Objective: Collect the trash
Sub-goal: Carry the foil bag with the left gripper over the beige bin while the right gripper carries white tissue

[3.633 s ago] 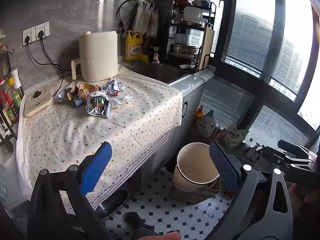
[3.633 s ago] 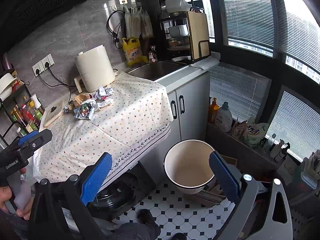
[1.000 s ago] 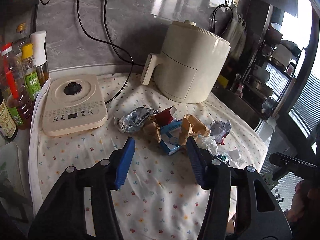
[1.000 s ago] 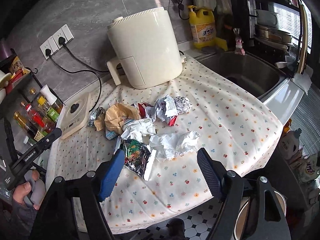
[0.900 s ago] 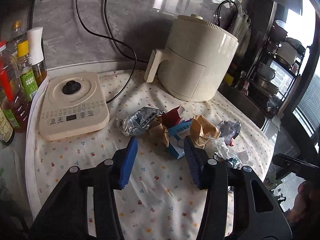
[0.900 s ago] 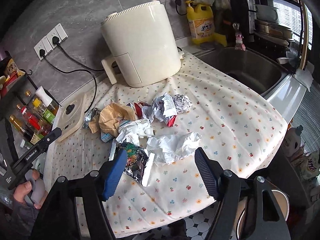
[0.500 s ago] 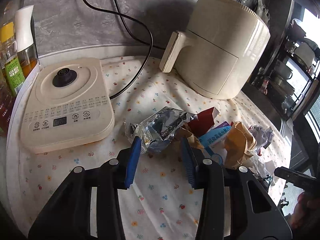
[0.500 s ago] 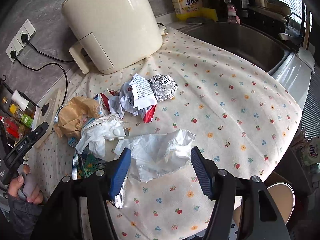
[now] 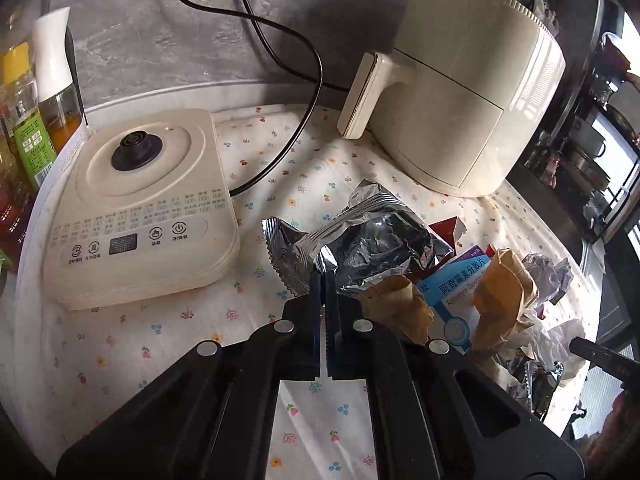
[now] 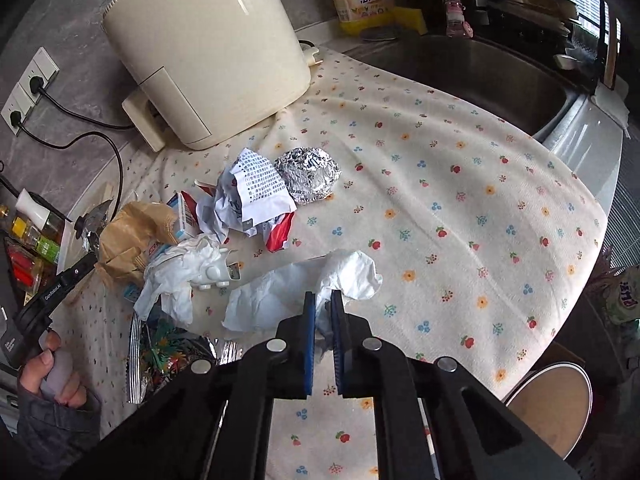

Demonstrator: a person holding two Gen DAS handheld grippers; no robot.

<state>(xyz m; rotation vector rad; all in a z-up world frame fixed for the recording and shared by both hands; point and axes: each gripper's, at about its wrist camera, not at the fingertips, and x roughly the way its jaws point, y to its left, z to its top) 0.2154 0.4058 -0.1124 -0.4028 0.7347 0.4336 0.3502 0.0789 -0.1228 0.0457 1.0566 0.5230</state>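
Observation:
A heap of trash lies on the flowered cloth. My left gripper is shut on the near edge of a silver foil snack wrapper. Beside it lie brown paper, a blue medicine box and a red carton scrap. My right gripper is shut on a crumpled white tissue. Past it lie a foil ball, printed paper, more white tissue, a brown paper bag and a shiny printed wrapper.
A cream air fryer stands at the back, also in the right wrist view. A cream induction base and bottles are at the left. The sink is at the right. A white bin stands on the floor below.
Both grippers moved in on the heap and closed. The left one now pinches the foil wrapper and the right one pinches the white tissue.

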